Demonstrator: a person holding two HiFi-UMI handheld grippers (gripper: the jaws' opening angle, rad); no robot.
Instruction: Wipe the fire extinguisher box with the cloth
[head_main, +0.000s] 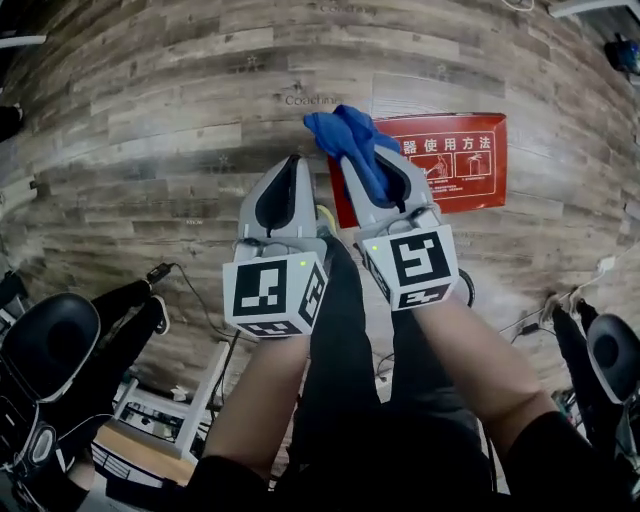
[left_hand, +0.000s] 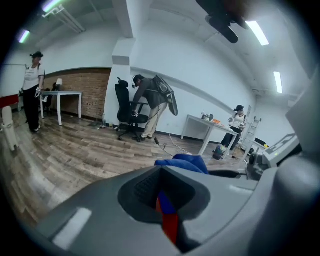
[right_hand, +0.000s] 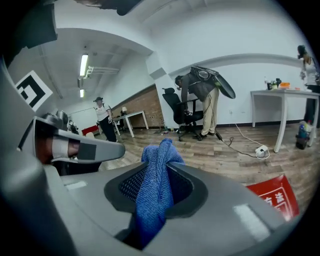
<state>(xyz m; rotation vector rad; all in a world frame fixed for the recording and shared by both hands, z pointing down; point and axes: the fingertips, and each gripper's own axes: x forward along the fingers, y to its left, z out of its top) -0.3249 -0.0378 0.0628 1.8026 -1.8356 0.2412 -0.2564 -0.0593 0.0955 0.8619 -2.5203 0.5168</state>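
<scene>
head view | right gripper (head_main: 375, 165) pinching blue cloth (head_main: 345, 135) | left gripper (head_main: 290, 165) pressed together, empty | red fire extinguisher box (head_main: 460, 160) on floor at 2 o'clock of cloth | step: likely approach, wiping not begun | next: lower cloth flat onto box face

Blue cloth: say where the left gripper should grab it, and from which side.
Grip the loose bunch of the blue cloth that sticks out beyond the right gripper, whose jaws clamp it further down. Come from the side of the left gripper; its jaws are together and would likely need opening first.
</scene>
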